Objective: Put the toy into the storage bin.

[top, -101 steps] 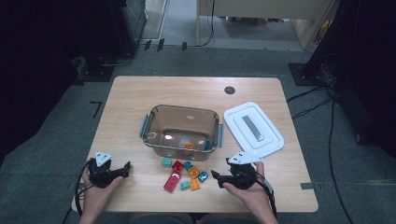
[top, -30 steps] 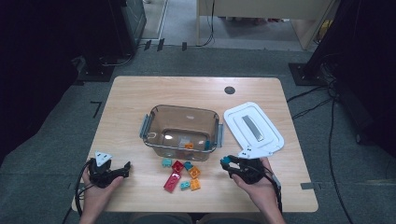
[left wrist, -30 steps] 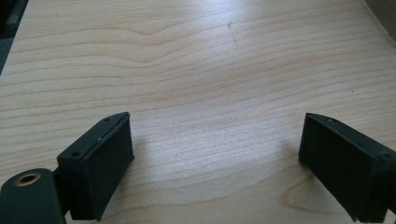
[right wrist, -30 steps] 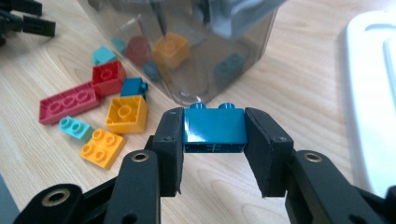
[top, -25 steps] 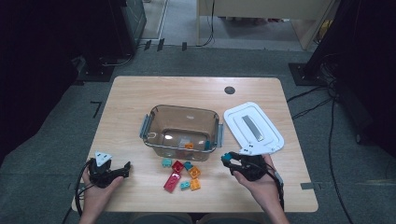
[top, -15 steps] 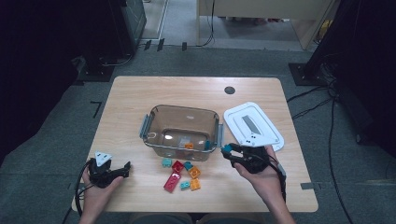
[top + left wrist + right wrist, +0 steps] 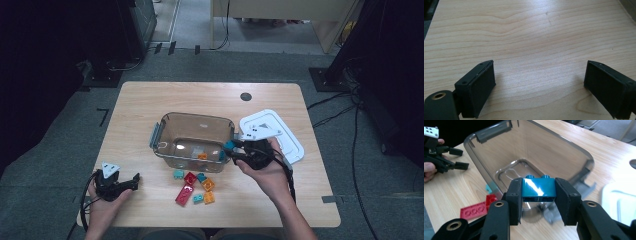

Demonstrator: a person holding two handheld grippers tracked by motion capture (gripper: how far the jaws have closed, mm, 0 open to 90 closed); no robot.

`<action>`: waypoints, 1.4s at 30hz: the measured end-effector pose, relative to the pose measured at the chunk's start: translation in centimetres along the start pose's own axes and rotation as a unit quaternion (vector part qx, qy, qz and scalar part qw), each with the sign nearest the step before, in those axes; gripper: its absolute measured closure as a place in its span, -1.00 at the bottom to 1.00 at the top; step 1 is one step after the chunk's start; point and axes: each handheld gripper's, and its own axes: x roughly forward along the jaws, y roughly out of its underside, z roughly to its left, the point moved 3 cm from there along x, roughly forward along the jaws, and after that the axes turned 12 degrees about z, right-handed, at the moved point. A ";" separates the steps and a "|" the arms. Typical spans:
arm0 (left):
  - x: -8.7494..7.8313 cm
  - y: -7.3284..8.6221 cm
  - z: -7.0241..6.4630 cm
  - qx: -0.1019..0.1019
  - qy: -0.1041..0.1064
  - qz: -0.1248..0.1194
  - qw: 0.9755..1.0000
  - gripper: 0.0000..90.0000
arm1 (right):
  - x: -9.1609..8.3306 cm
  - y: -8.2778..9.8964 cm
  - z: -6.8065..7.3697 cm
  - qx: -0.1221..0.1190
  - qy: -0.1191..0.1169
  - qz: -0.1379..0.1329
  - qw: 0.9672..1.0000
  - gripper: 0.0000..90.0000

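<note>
My right gripper (image 7: 233,148) is shut on a teal two-stud brick (image 7: 229,145), raised at the right end of the clear brown tub (image 7: 195,116). In the right gripper view the brick (image 7: 538,187) sits squeezed between both pads, studs up, with the tub (image 7: 544,150) open right behind it. An orange brick (image 7: 202,156) lies inside the tub. Loose red, orange and teal bricks (image 7: 195,187) lie on the table in front of the tub. My left gripper (image 7: 134,181) rests at the front left, its jaws wide apart over bare wood (image 7: 539,45) with nothing between them.
A white lid (image 7: 287,142) lies flat to the right of the tub, just behind my right hand. A red flat plate (image 7: 472,210) lies left of the tub's near corner. A round cable hole (image 7: 245,96) sits at the table's far side.
My right gripper has risen and moved away from the table's front edge toward the tub's right end, carrying the teal brick. The left gripper has stayed put.
</note>
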 end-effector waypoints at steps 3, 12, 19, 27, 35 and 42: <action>0.0 0.0 0.0 0.001 0.000 0.000 1.000 -0.78 | 0.4 -0.5 0.1 -0.002 -0.001 0.000 1.000 0.34; 0.0 0.0 0.0 0.000 0.000 -0.001 1.000 -0.78 | 3.2 -2.0 0.1 -0.005 -0.008 0.020 1.000 0.34; 0.0 0.0 0.0 0.000 -0.001 -0.001 1.000 -0.78 | 5.4 -2.6 0.2 -0.003 -0.012 0.045 0.999 0.33; 0.0 0.0 0.0 0.000 -0.001 -0.001 1.000 -0.78 | 6.2 -2.6 0.3 -0.010 -0.013 0.059 0.998 0.16; 0.0 0.0 0.0 0.000 -0.001 -0.001 1.000 -0.78 | 4.7 -2.4 0.1 -0.003 -0.012 0.039 0.999 -0.02; 0.0 0.0 0.0 0.000 0.000 0.000 1.000 -0.78 | 2.2 -1.1 0.2 -0.002 -0.007 0.023 1.000 -0.33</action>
